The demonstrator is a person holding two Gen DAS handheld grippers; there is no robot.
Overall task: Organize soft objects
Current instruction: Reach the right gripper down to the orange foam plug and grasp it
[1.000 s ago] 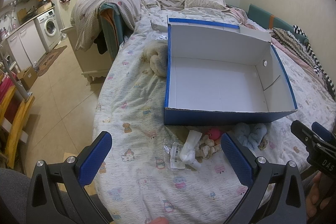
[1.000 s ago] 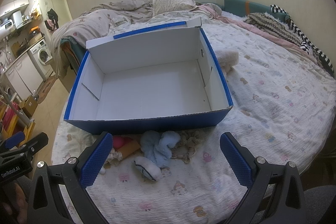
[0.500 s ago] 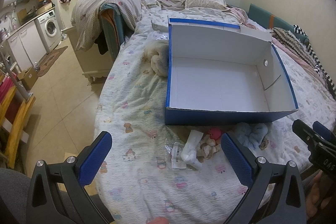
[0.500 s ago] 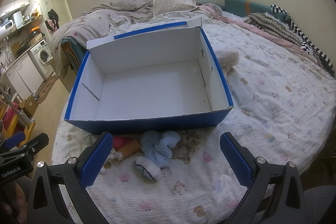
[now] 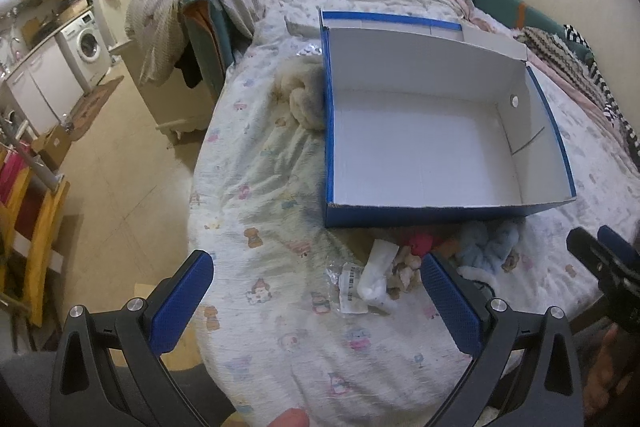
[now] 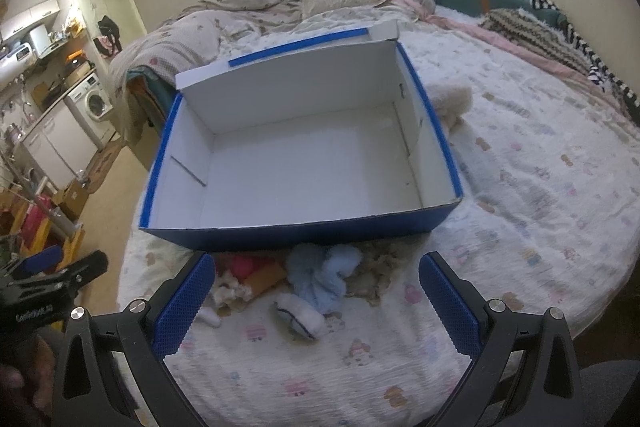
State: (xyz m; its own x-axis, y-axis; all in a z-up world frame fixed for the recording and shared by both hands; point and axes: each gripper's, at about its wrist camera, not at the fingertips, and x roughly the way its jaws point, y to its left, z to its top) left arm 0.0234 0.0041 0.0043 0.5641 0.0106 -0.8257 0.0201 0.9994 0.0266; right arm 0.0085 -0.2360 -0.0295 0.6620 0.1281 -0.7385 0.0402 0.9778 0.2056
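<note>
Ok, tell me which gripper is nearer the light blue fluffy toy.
Right. The right gripper is open directly over the light blue fluffy toy; the left gripper, also open, sits off to its left.

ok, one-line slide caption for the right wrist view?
Open right gripper hovers over soft toys piled before an empty blue box on the bed.

Right wrist view. The right gripper (image 6: 312, 301) hangs over the bed (image 6: 540, 195), jaws spread wide with nothing between them. An open blue box (image 6: 304, 231) with a white interior sits on the patterned sheet. Just before its near wall lie a light-blue plush item (image 6: 324, 275), a pink one (image 6: 244, 267) and a small white piece (image 6: 298, 315). The left gripper (image 6: 48, 283) shows at the left edge.
</note>
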